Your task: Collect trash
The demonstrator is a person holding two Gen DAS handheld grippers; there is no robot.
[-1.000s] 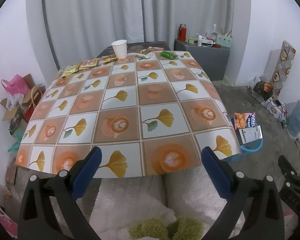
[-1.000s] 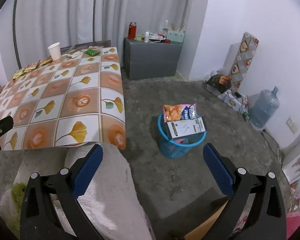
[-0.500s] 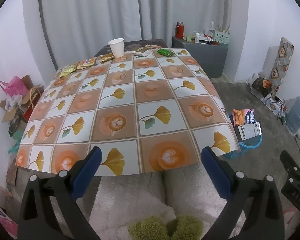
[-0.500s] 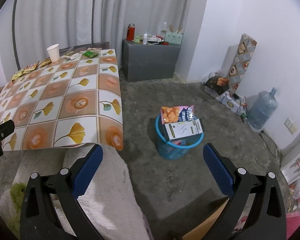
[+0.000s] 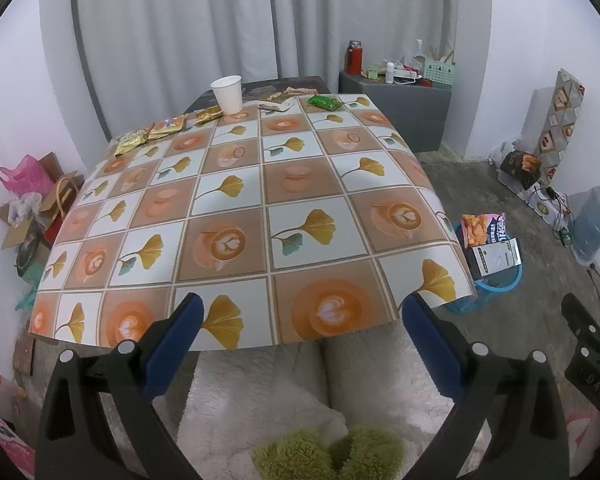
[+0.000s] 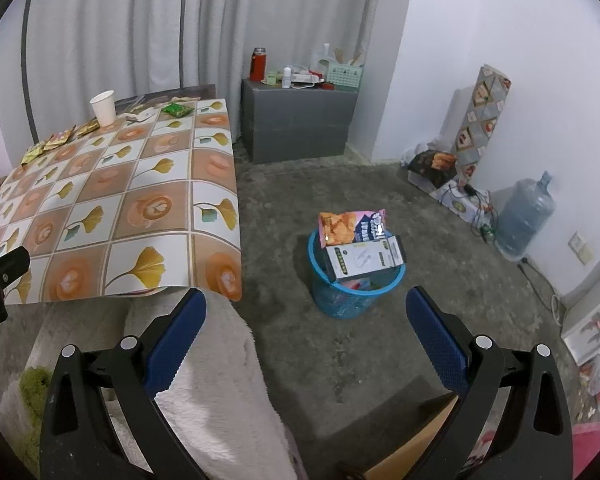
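Blue-padded jaws of left gripper and right gripper spread wide, empty, ready to grab; wrappers and paper cup at counter far edge, blue basket beside counter for drop-off.

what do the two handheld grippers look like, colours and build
Both match: the left gripper and right gripper have black plastic frames with two splayed arms, silver round rivets at the pivots, and long blue textured pads on the inner faces of the fingers. White lettering, too partial to read, marks the black body of the right gripper in the left wrist view. No cables are visible.
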